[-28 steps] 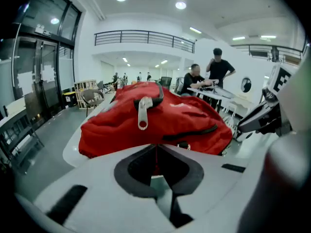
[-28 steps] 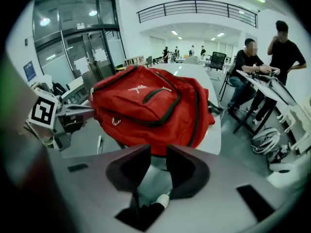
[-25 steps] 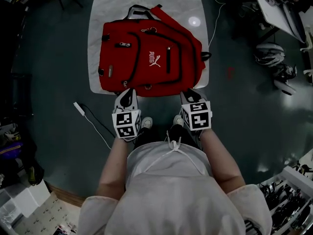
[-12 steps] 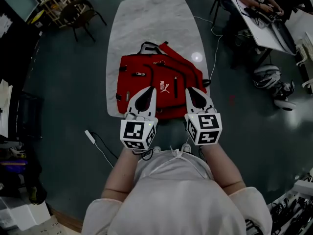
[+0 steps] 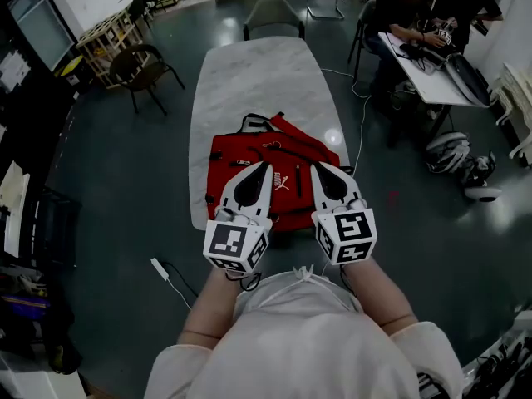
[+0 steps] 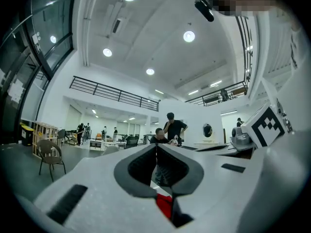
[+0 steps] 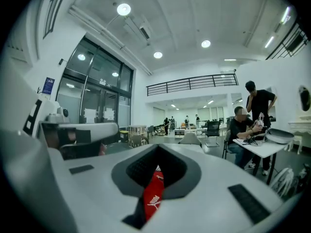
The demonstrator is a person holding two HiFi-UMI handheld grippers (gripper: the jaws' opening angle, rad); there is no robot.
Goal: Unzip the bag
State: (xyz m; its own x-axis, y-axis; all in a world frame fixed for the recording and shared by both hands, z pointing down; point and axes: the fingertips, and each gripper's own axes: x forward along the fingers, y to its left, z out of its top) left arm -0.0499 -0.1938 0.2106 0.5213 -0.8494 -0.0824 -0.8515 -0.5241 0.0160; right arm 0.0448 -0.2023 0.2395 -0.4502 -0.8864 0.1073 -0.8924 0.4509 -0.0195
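**Head view.** Over the near end of the marble table [image 5: 249, 81] lies the red bag [image 5: 283, 148], flat, spanning most of the width. Its near edge sits at the table's near edge, and bare marble runs beyond it to the far end. Left gripper [image 5: 265, 169] and right gripper [image 5: 316, 167] are held side by side over the bag's near half, tips apart from each other. Open floor on both long sides. A grey chair [image 5: 274, 17] stands at the far end and a wooden chair [image 5: 145, 66] off the left side. To the right, a desk [image 5: 432, 66] with a seated person [image 5: 397, 11]. Helmets [image 5: 455, 152] lie on the floor nearby.

**Left gripper view.** Left gripper [image 6: 156, 147] is clenched, tips together, nothing pinched. The bag [image 6: 164, 205] shows red through the gap behind the tips.

**Right gripper view.** Right gripper [image 7: 158, 147] is also clenched and empty. The bag [image 7: 153, 195] shows below, logo visible.
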